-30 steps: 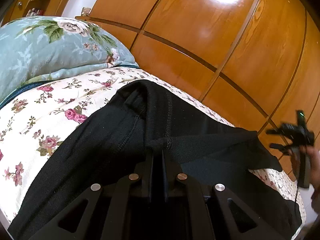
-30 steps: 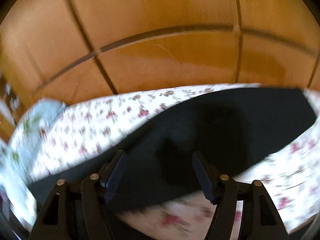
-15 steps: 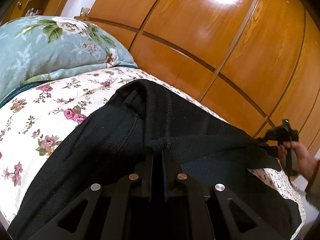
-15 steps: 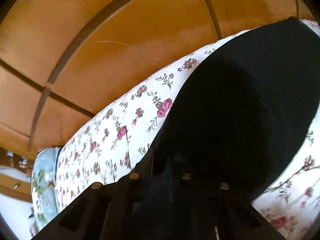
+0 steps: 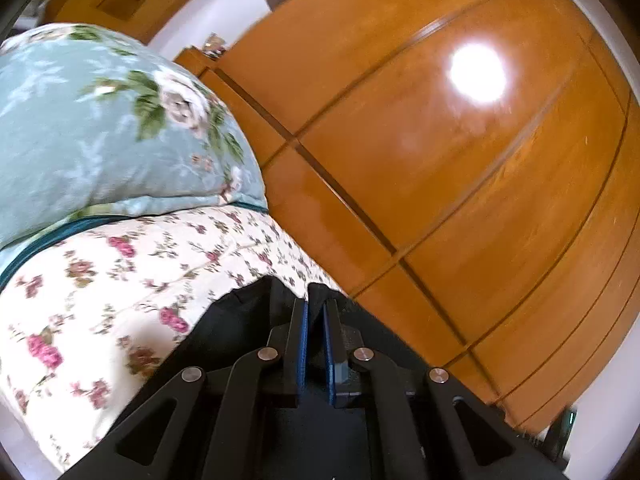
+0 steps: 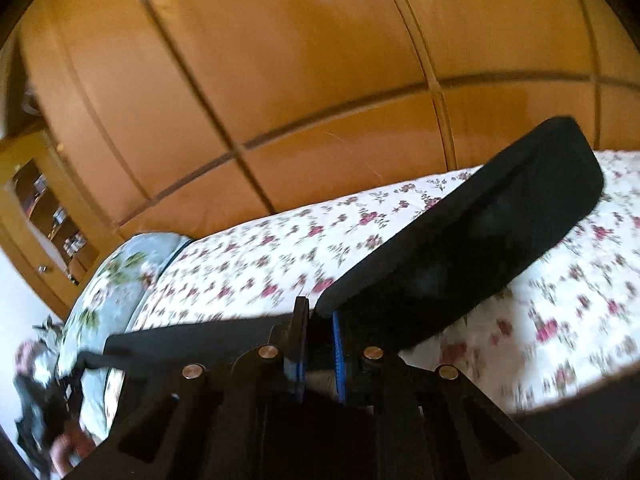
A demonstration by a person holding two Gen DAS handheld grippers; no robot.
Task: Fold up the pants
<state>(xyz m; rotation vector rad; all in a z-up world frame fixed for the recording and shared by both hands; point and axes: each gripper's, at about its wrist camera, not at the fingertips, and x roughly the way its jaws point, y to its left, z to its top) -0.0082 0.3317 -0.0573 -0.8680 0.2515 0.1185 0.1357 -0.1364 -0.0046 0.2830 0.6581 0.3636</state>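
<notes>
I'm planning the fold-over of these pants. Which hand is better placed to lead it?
Probably right: the right gripper grips the black pants, with the long leg ahead. The left gripper pinches one bunched edge.

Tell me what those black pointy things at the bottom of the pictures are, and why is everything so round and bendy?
Those are grabbers, like big tweezers. A person holds one in each hand, and each has a small camera that looks along its two fingers. That lens bends everything round.

One picture is from the left gripper, the other from the right gripper. Both are squeezed shut on the black pants, pinching the cloth between blue pads.

The pants are over a bed with a flowery sheet. In the right picture part of them hangs lifted in the air. A blue-green flowery pillow lies at one end, and a shiny wooden wardrobe stands behind. Low at the left edge of the right picture, blurry, is the person's other hand.
</notes>
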